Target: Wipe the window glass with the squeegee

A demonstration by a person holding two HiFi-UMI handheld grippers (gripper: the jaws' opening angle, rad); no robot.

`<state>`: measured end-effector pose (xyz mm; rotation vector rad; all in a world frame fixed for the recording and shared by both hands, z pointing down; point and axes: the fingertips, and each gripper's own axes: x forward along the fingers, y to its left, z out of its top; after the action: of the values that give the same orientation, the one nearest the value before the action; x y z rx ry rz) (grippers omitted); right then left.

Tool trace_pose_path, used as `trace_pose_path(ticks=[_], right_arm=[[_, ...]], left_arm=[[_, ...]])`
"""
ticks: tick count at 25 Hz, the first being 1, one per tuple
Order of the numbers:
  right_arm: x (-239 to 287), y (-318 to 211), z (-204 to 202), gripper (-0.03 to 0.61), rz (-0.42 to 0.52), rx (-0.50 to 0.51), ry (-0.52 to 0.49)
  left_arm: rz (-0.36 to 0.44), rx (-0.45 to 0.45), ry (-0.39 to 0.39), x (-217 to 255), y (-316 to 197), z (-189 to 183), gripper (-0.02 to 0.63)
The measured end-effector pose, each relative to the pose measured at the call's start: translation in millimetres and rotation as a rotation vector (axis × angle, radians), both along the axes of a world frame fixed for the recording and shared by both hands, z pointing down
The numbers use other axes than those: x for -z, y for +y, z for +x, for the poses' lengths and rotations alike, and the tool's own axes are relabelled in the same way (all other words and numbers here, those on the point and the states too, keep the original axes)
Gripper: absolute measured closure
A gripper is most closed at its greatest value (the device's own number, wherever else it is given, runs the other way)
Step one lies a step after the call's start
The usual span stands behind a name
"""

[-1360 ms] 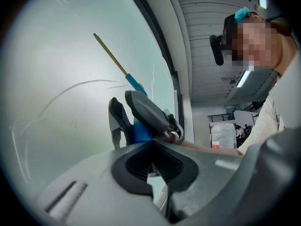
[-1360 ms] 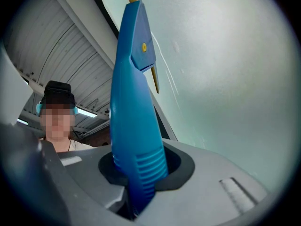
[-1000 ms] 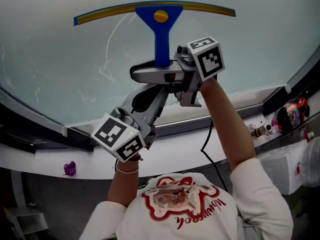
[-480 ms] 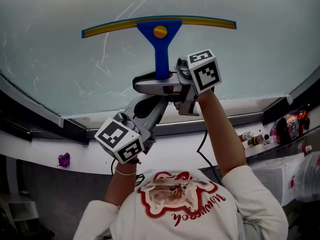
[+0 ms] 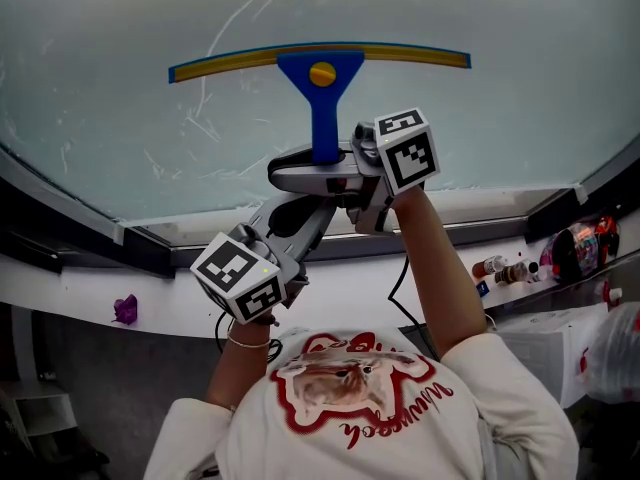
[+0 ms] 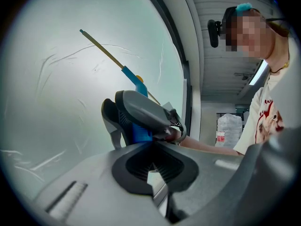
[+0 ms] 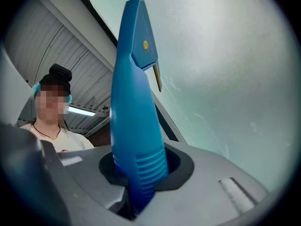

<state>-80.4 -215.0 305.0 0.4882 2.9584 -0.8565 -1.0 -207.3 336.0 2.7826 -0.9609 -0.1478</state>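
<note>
The squeegee [image 5: 322, 88] has a blue handle and a yellow blade [image 5: 250, 60] that lies across the window glass [image 5: 500, 118]. My right gripper [image 5: 322, 166] is shut on the ribbed lower end of the handle [image 7: 134, 102], which stands up between its jaws [image 7: 141, 173]. My left gripper [image 5: 290, 208] sits just below and left of the right one, its jaws closed together with nothing between them [image 6: 153, 161]. From the left gripper view I see the right gripper [image 6: 141, 117] from the side, with the squeegee [image 6: 134, 81] reaching up to the glass [image 6: 56, 102].
Thin streaks [image 5: 215, 118] mark the glass left of the handle. The dark window frame and white sill [image 5: 470, 213] run below the grippers. Small bottles [image 5: 505, 266] stand at the right, a purple object [image 5: 125, 309] at the left. A black cable [image 5: 400, 278] hangs from the right gripper.
Both grippers and the squeegee have come down the glass toward the sill. The grip on the handle is unchanged.
</note>
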Motion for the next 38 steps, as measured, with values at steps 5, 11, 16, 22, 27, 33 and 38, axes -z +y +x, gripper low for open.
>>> trace_pose_path(ticks=[5,11,16,22,27,33,38], right_arm=[[-11.3,2.4,1.0,0.491,-0.018,0.0,0.007],[-25.8,4.1,2.5,0.489,-0.044,0.004,0.023],[-35.7,5.4,5.2,0.489,-0.053,0.005,0.023],[-48.2,7.4,5.0,0.488,-0.072,0.007,0.017],[-61.2,9.6,4.9,0.488,-0.093,0.015,0.02],[-71.4,11.9,6.6,0.488,-0.115,0.018,0.024],[-84.2,13.0,6.7,0.486,-0.133,0.016,0.027]], left_arm=[[-0.025,-0.009,-0.005,-11.1,3.4,1.7,0.612],[-0.062,-0.019,0.002,-24.3,5.5,4.0,0.612],[-0.08,-0.025,-0.003,-35.7,6.9,7.1,0.614],[-0.108,-0.019,-0.021,-47.9,9.2,6.5,0.614],[-0.131,-0.019,-0.02,-61.5,11.7,6.7,0.614],[-0.158,-0.021,-0.033,-72.3,14.4,8.4,0.612],[-0.173,-0.031,-0.03,-85.2,16.3,8.6,0.614]])
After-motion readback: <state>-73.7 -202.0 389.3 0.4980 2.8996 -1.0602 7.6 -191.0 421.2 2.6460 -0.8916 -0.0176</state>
